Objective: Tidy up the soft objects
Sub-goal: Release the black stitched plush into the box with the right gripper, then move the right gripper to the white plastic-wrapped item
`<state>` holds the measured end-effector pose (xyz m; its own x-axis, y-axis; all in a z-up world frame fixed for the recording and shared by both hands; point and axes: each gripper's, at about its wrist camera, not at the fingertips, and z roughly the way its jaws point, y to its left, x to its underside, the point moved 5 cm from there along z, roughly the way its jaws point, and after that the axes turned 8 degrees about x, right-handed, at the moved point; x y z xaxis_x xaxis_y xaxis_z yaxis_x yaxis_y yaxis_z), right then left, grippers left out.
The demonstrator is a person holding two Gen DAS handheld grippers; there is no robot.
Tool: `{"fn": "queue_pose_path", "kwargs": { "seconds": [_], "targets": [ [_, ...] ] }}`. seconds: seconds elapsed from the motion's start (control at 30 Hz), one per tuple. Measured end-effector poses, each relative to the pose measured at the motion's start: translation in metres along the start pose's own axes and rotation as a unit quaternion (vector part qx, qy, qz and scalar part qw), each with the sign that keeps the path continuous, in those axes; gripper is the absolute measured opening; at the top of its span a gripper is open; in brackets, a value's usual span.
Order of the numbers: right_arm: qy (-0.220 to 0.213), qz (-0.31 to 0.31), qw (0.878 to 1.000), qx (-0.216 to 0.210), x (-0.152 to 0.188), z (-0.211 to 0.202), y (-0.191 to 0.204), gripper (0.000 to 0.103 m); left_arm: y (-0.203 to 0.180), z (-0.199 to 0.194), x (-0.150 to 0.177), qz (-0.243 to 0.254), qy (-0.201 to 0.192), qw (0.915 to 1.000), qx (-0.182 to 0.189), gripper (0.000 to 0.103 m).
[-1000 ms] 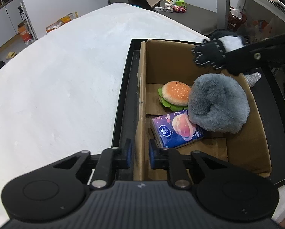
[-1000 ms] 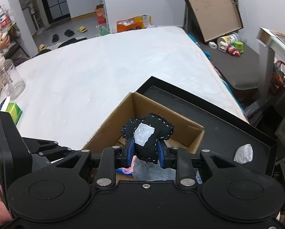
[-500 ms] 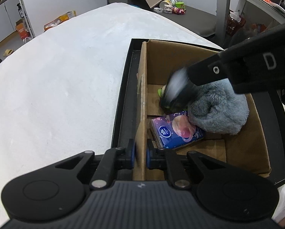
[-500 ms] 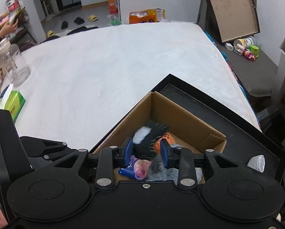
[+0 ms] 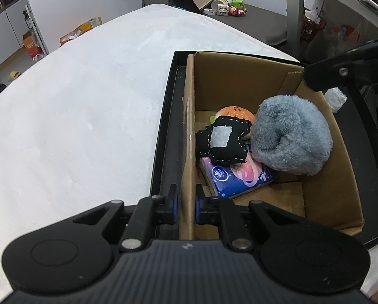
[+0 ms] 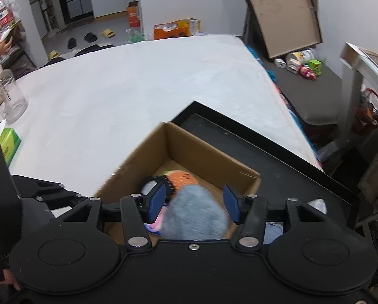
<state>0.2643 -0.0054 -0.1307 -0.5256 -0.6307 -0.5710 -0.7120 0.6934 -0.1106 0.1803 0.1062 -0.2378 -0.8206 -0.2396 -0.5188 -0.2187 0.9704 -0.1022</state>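
Note:
A cardboard box (image 5: 247,76) sits in a black tray (image 5: 167,116). Inside lie a grey plush (image 5: 291,134), an orange burger plush (image 5: 235,112), a purple tissue pack (image 5: 239,177) and a black stitched plush with a grey patch (image 5: 223,143) on top of the pack. My left gripper (image 5: 186,204) is shut on the box's near left wall. My right gripper (image 6: 194,202) is open and empty above the box (image 6: 196,152), over the grey plush (image 6: 194,214). The black plush (image 6: 153,185) and burger (image 6: 182,177) show beyond its fingers.
The box and tray stand on a white table (image 5: 82,106). A crumpled white wrapper (image 5: 335,98) lies in the tray right of the box. A clear bottle (image 6: 8,93) and a green tissue box (image 6: 8,143) stand at the table's far left.
My right gripper carried the black plush over the box, lowered it, opened and let it drop onto the tissue pack, then drew back. My left gripper kept hold of the box wall.

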Motion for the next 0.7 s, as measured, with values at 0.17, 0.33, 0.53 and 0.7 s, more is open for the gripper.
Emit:
{"fn": "queue_pose_path", "kwargs": {
  "seconds": [0.17, 0.33, 0.53, 0.7],
  "targets": [
    [-0.001, 0.012, 1.000, 0.009, 0.008, 0.002, -0.023, 0.051, -0.003, 0.002, 0.000, 0.006, 0.003, 0.9999, -0.012, 0.014],
    [-0.006, 0.028, 1.000, 0.011, 0.015, 0.005, -0.043, 0.053, -0.004, 0.003, -0.001, 0.011, 0.010, 0.9996, -0.025, 0.016],
    [-0.011, 0.049, 0.999, 0.016, 0.028, 0.010, -0.071, 0.059, -0.007, 0.005, 0.000, 0.020, 0.021, 0.9988, -0.040, 0.044],
    [-0.012, 0.078, 0.997, 0.021, 0.042, 0.017, -0.099, 0.063, -0.013, -0.002, -0.001, 0.033, -0.003, 0.9976, -0.060, 0.067]
  ]
}}
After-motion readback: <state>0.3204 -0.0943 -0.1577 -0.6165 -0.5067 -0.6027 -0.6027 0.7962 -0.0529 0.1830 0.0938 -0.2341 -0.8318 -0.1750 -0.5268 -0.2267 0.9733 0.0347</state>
